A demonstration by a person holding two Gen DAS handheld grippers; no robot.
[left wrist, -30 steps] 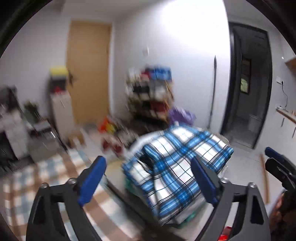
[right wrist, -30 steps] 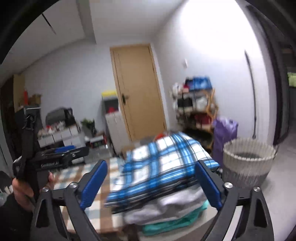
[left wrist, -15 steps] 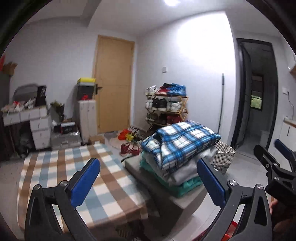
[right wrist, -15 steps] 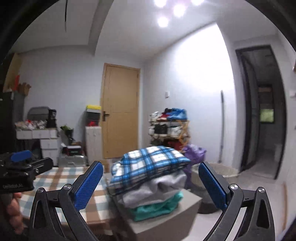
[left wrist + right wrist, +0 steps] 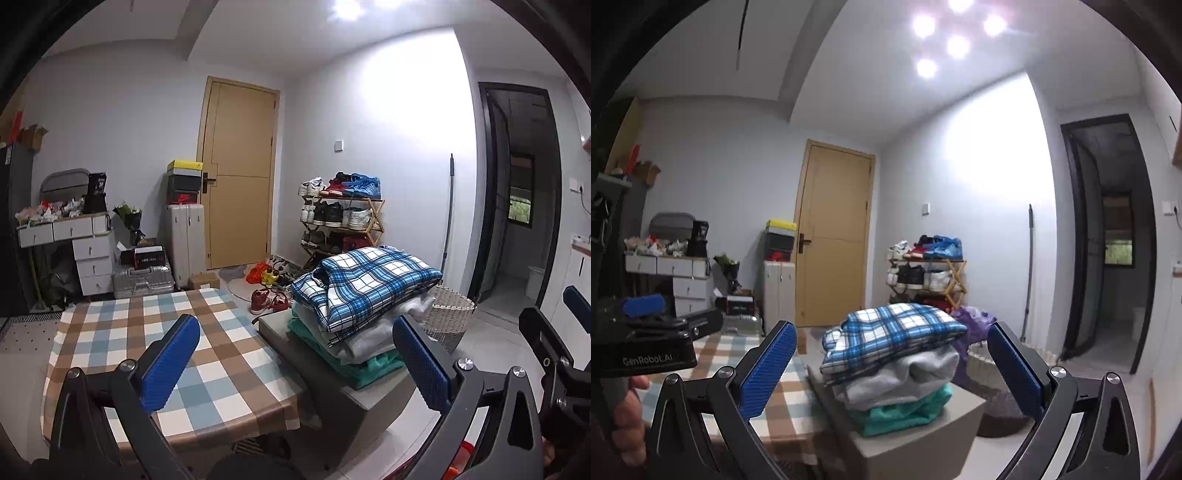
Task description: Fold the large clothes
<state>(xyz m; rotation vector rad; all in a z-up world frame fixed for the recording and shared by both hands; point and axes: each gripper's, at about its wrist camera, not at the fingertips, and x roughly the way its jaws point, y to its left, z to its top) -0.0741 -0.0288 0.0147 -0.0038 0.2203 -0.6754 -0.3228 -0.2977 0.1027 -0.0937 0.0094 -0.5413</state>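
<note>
A folded blue plaid garment tops a stack with a grey garment and a teal garment on a grey box. The stack also shows in the right wrist view. My left gripper is open and empty, held back from the stack above the checkered tablecloth. My right gripper is open and empty, held back from the stack. The left gripper's body shows at the left edge of the right wrist view.
A wicker basket stands right of the stack. A shoe rack, suitcases, a drawer unit and a wooden door line the far wall. A dark doorway opens at the right.
Both grippers have pulled back and away from the stack, which now looks smaller and farther. The plaid garment stays on top of the stack. Both stay open.
</note>
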